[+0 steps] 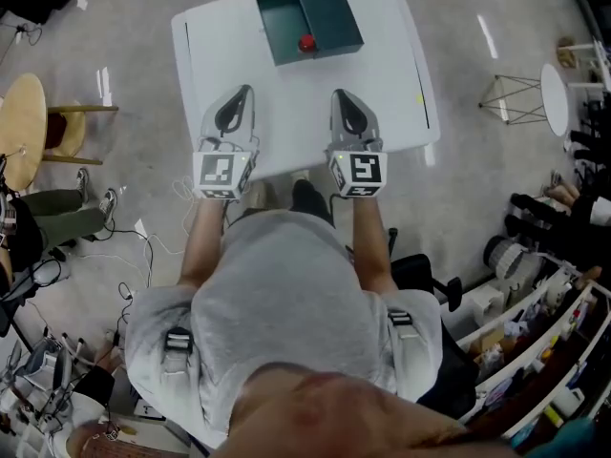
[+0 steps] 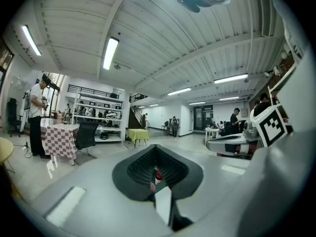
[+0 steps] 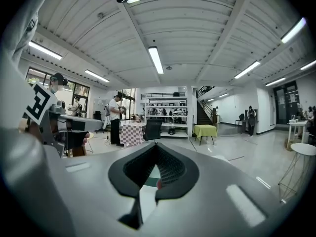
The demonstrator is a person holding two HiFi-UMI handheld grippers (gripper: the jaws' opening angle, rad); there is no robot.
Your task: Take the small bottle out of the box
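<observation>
A dark green box lies open at the far side of the white table. Inside it, near its front wall, stands the small bottle with a red cap. My left gripper and right gripper hover side by side over the table's near half, pointing at the box and short of it. Both have their jaws together with nothing held. In the left gripper view the red cap shows through the loop of the left gripper. The right gripper frames a bit of the green box.
A round wooden table and a seated person's legs are at the left. A small white round table with a wire stand is at the right. Cluttered shelves fill the lower right. Cables lie on the floor.
</observation>
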